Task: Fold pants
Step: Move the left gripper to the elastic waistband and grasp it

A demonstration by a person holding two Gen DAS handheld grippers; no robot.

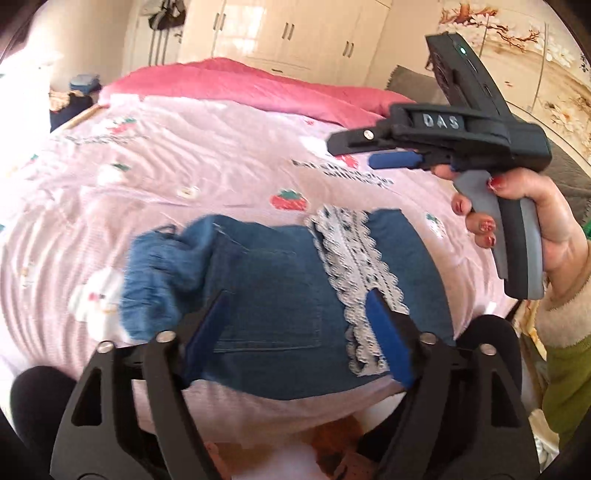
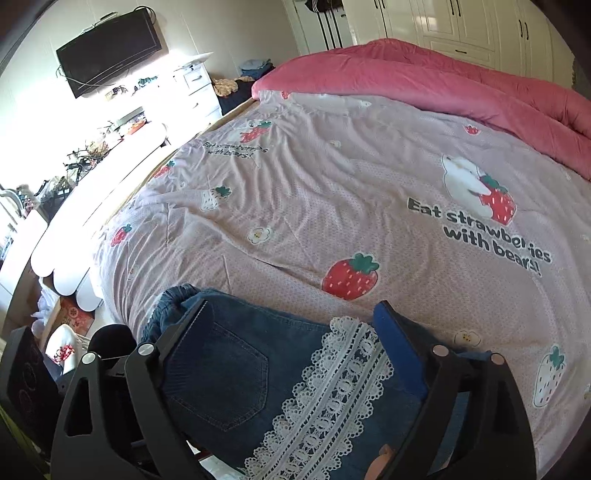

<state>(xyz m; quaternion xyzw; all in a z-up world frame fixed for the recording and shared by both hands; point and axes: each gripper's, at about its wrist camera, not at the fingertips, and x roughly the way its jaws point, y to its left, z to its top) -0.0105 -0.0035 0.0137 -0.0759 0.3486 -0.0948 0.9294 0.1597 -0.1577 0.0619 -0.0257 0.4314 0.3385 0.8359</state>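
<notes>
Blue denim pants (image 1: 273, 291) with a white lace strip (image 1: 351, 273) lie folded in a compact stack at the near edge of the bed; they also show in the right wrist view (image 2: 229, 373). My left gripper (image 1: 295, 332) is open, its jaws wide apart above the pants, holding nothing. My right gripper (image 2: 295, 354) is open, hovering over the pants and empty. In the left wrist view the right gripper (image 1: 373, 151) is held up in a hand, well above the bed to the right.
The bed has a pink strawberry-print sheet (image 2: 332, 192) and a rolled pink quilt (image 2: 443, 81) at the far side. White wardrobes (image 1: 295, 33) stand behind. A TV (image 2: 110, 48) and a cluttered white desk (image 2: 110, 147) are on the left.
</notes>
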